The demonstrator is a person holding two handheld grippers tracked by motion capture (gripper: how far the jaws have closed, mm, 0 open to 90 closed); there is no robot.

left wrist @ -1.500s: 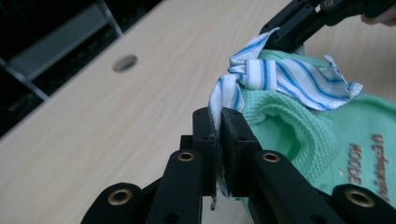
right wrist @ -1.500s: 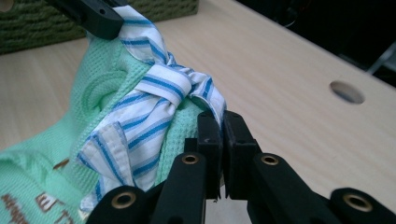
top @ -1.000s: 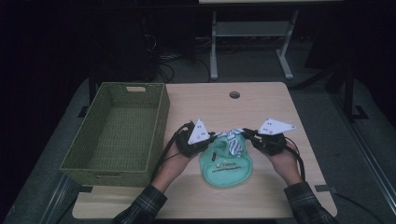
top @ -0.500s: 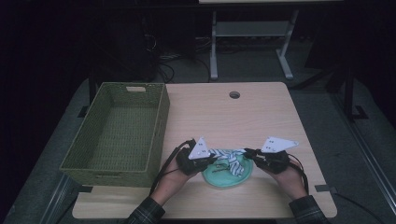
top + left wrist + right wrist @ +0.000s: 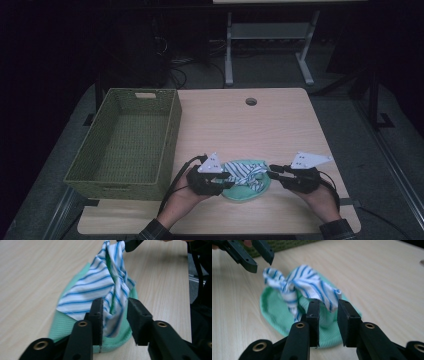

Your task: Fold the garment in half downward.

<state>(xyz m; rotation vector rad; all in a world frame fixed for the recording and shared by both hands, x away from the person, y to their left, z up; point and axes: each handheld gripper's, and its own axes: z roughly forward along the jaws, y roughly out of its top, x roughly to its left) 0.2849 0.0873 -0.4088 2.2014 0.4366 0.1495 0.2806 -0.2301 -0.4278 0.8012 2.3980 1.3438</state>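
Beside the green basket (image 5: 125, 140), on the tabletop (image 5: 280, 125), lies a green cloth (image 5: 247, 187) with a striped cloth (image 5: 245, 172) bunched on top. Left tongs (image 5: 227, 181) and right tongs (image 5: 274, 172) flank it, both having just been opening; their jaws stand apart, cloth loose between them.

In the high view the person's forearms are cut off by the bottom edge and the striped cloth (image 5: 243, 172) is too small to show its folds, while in the left gripper view the right gripper (image 5: 130, 243) is cropped by the top edge
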